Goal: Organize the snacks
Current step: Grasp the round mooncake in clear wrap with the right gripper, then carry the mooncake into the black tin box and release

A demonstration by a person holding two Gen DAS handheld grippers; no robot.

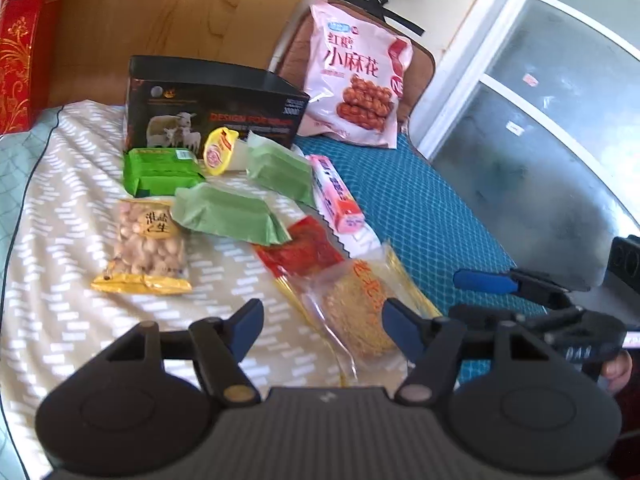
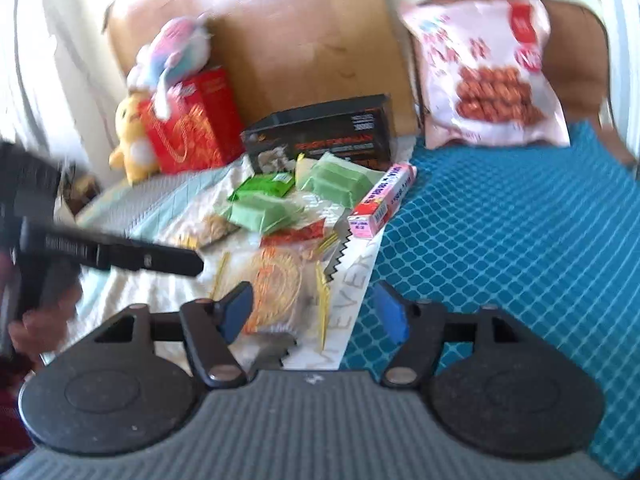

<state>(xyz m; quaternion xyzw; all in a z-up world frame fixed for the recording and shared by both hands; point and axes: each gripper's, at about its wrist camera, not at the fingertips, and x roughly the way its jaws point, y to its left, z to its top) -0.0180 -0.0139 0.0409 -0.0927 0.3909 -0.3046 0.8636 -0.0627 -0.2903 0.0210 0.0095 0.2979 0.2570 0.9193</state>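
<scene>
Left tongs (image 1: 322, 330) and right tongs (image 2: 316, 312) are black with blue pads. Just ahead of the left tongs lies a clear noodle packet (image 1: 360, 308) with gold edges and orange lettering, beside a red packet (image 1: 300, 250). Farther ahead lie a peanut bag (image 1: 146, 246) trimmed in yellow, pale green packets (image 1: 228, 214), a bright green pack (image 1: 160, 170) and a pink stick box (image 1: 338, 200). Behind them stands a black box (image 1: 212, 108) printed with white sheep and red lettering. Farthest off is a pink bag (image 1: 356, 76) with red characters. The cloth (image 1: 52, 216) is beige with white dashes; the mat (image 1: 424, 216) right of the left tongs is teal with a lattice pattern. Left of the right tongs are a red and gold box (image 2: 192, 124) and a yellow plush toy (image 2: 130, 136).
</scene>
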